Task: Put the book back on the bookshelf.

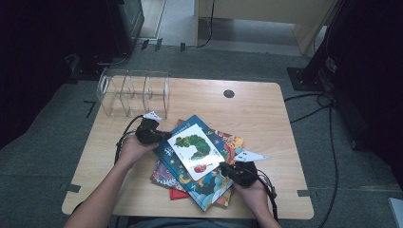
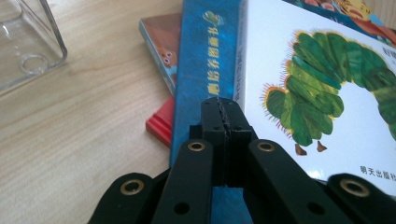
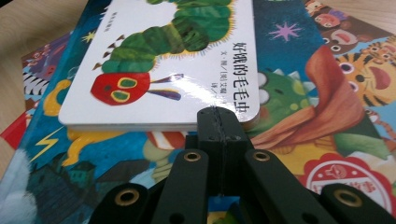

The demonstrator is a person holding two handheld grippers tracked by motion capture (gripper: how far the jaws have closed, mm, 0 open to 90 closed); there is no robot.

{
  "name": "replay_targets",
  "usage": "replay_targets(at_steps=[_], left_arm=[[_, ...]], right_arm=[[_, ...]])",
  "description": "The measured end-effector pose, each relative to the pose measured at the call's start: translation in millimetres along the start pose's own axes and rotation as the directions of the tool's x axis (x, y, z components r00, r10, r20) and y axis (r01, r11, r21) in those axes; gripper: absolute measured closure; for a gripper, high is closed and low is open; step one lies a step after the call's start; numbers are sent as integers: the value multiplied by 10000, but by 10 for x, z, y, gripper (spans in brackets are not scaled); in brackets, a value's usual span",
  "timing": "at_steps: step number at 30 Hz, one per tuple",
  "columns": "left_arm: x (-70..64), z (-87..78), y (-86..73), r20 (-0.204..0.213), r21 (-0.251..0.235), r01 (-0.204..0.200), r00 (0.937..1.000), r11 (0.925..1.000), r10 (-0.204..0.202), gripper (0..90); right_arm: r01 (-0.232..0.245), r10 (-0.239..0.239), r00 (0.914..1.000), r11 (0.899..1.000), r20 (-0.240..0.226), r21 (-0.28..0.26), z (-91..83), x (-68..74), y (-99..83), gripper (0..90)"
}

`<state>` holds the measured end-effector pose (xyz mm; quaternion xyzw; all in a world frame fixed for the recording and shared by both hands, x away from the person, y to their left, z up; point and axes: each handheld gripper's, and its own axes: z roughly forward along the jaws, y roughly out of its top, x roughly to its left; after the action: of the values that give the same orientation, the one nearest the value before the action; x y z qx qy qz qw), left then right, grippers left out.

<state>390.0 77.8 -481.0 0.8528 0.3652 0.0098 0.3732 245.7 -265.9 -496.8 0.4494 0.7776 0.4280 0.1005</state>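
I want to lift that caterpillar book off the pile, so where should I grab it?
Grip the caterpillar book by its thick near edge, coming in low from the right gripper's side. It lies flat on the blue book, and that edge overhangs slightly, probably leaving room for a jaw beneath.

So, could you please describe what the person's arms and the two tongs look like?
Both forearms are bare, with no sleeves showing. The left tongs and right tongs are black, each topped by a pale three-cornered plate and trailing a black cable. Up close, black jaw links carry brass-coloured rivets.

Glossy white caterpillar board book (image 3: 159, 60) atop smooth blue picture book (image 2: 203, 60) on matt, pale wood-grain table (image 1: 266, 109).
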Motion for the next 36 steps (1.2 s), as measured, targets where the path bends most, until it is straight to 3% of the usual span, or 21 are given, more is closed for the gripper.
replay_targets(at_steps=[20,28,31,36], left_arm=[[-157,-238,-299,-192,108,472,9987,9988,-470,900],[-272,-350,-383,125,223,217,9997,9995,-219,900],[-261,-354,-393,224,202,305,9993,9993,-309,900],[-171,-311,-359,23,200,411,9992,9990,-412,900]], right_arm=[[-307,304,9988,9995,387,78,316,-276,368,900],[-282,276,9980,9996,571,97,480,-366,537,900],[-308,305,9983,9995,490,51,518,-394,568,900],[-376,374,9986,9993,367,54,536,-420,588,900]])
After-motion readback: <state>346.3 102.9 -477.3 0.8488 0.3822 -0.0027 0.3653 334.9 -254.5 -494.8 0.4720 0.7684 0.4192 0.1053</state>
